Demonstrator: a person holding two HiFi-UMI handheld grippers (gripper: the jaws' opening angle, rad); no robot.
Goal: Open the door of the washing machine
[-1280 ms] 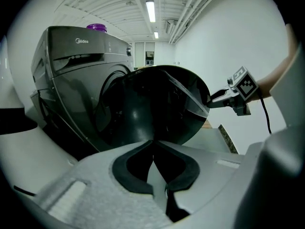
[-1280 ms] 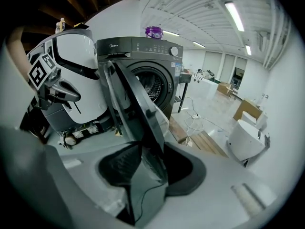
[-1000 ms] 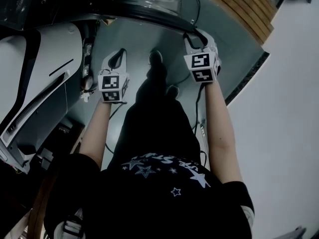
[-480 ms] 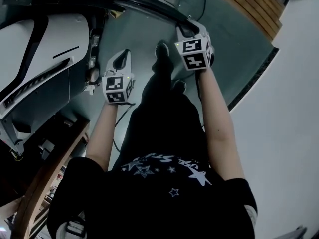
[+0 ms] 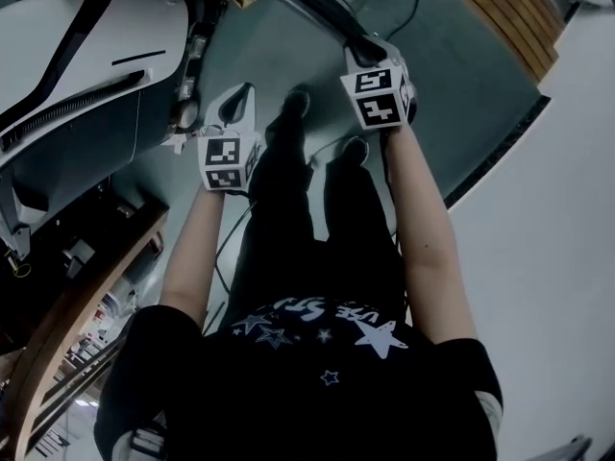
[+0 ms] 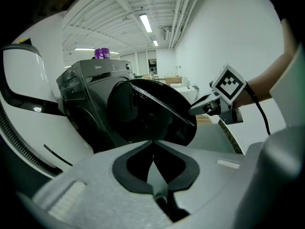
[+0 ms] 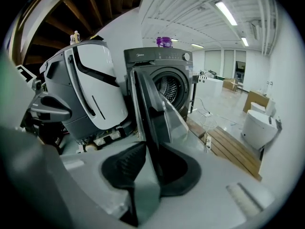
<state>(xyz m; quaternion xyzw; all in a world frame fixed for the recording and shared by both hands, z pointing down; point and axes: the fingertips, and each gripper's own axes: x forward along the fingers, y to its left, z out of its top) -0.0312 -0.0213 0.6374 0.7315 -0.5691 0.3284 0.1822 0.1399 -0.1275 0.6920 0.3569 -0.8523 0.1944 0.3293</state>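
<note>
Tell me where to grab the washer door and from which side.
Grip the door by its free rim, coming edge-on so a jaw lands on each face. It stands swung open, thin rim toward the right claw, whose jaws are closing with that rim between them.

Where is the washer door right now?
Right gripper view, centre: the door stands swung open, edge-on, its rim between the closing jaws of the right gripper, with the washer behind it.

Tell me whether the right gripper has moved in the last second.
Yes. The right gripper, jaws closing on the door, has shifted left in the head view, away from the wooden platform and toward the white machine.
</note>
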